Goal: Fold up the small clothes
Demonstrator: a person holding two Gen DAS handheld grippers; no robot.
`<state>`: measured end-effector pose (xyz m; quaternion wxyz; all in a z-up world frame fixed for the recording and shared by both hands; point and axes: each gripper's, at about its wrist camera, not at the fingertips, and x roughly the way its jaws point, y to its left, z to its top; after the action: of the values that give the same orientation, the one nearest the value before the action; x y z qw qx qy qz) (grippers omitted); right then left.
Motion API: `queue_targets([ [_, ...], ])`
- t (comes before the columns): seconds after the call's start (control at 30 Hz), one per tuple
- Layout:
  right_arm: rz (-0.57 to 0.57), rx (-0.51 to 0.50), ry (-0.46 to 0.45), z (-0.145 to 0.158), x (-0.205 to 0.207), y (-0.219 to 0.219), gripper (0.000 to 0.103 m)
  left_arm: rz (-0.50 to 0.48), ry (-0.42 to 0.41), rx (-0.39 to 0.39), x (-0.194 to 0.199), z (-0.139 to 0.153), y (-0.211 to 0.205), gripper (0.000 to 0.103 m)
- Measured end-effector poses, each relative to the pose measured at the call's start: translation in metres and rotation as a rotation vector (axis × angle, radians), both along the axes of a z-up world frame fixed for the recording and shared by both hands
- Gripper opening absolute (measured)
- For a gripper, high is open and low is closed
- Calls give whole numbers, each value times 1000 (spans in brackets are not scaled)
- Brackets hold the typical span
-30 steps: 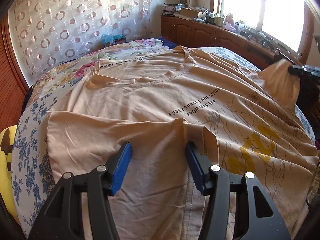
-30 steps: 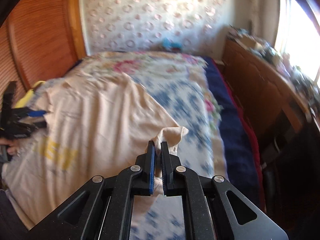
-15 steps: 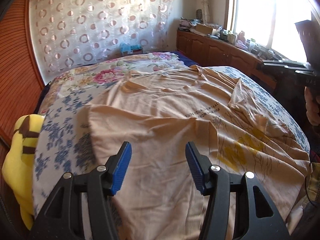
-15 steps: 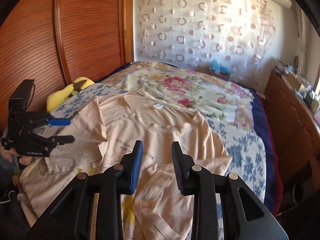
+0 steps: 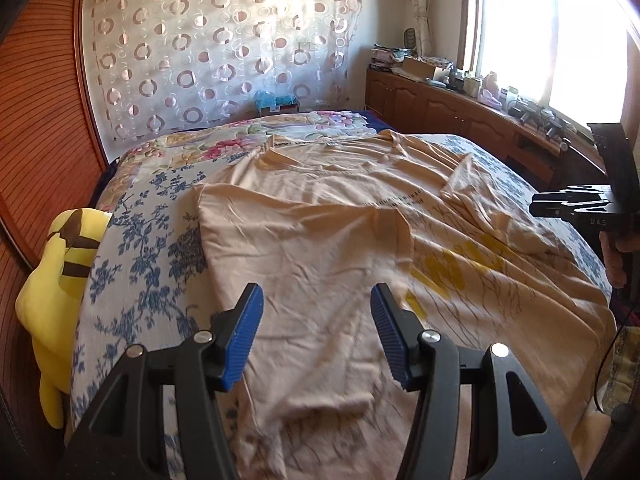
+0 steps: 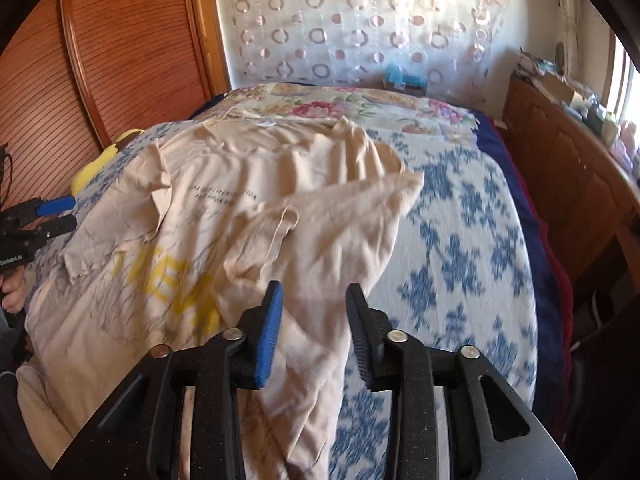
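Observation:
A peach T-shirt (image 5: 340,200) with yellow print and a line of black text lies spread on the bed, with both side edges folded in over its front. My left gripper (image 5: 317,294) hovers open above the folded left side and holds nothing. In the right wrist view the same T-shirt (image 6: 224,184) shows its right flap lying rumpled. My right gripper (image 6: 315,288) hangs above that flap with its jaws opening; cloth shows behind the gap, and the pads do not press on it. Each gripper also appears in the other's view: the right gripper (image 5: 560,204), the left gripper (image 6: 56,212).
The floral bedspread (image 5: 152,248) covers the bed. A yellow plush toy (image 5: 60,280) lies at its left edge against a wooden slatted wardrobe (image 5: 40,120). A cluttered wooden cabinet (image 5: 460,108) runs under the window on the right. A blue box (image 5: 276,102) sits at the bed's head.
My right gripper went from shut on the shirt's right edge to open, and that flap now lies folded over the front. My left gripper drew back from the shirt, still open.

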<state>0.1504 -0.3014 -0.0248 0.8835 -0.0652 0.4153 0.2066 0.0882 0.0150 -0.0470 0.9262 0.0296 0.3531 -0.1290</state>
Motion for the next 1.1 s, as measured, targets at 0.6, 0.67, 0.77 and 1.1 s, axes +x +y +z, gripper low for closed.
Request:
queue_targets([
  [0.6,-47,54,42,-20,-35,-16,35,24,10,13,-36,-6,-1,56],
  [0.67,-45,51,40,-21,-32,-13,33,27,18,6,-35,-9,-1,56],
  [0.77,-48,46,36,-21,-29,-10,24,27,26,5,-35,-13,-1,56],
  [1.1,-2,31,-51,0,-44,0,8,25,26,2,-35,-14,-2,56],
])
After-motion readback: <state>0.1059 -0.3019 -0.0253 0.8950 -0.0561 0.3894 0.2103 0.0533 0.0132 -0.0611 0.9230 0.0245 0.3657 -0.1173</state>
